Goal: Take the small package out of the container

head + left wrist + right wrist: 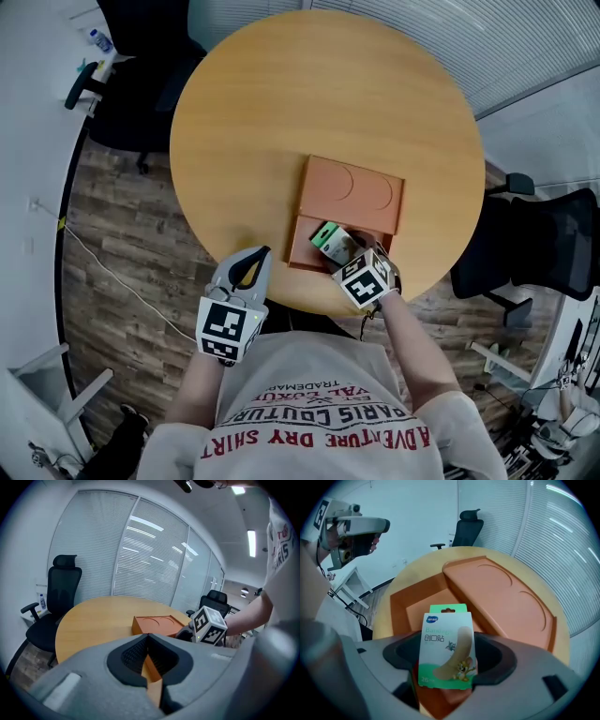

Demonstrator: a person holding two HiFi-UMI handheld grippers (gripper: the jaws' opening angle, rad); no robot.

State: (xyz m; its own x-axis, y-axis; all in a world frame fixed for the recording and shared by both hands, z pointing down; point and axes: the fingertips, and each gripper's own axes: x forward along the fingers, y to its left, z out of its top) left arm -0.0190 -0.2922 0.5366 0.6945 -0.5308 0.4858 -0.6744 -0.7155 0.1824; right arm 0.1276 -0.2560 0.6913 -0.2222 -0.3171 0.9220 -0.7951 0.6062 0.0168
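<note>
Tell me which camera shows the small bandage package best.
The right gripper view: the package fills the centre, front face towards the camera, clamped in the right gripper. The head view shows it small, over the orange container. The left gripper view does not show it.

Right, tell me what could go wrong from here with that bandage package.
The right tool grips only the lower part of the small package, so it may pivot or drop into the container. The container sits near the table edge, unheld; a bump could shove it off.
</note>
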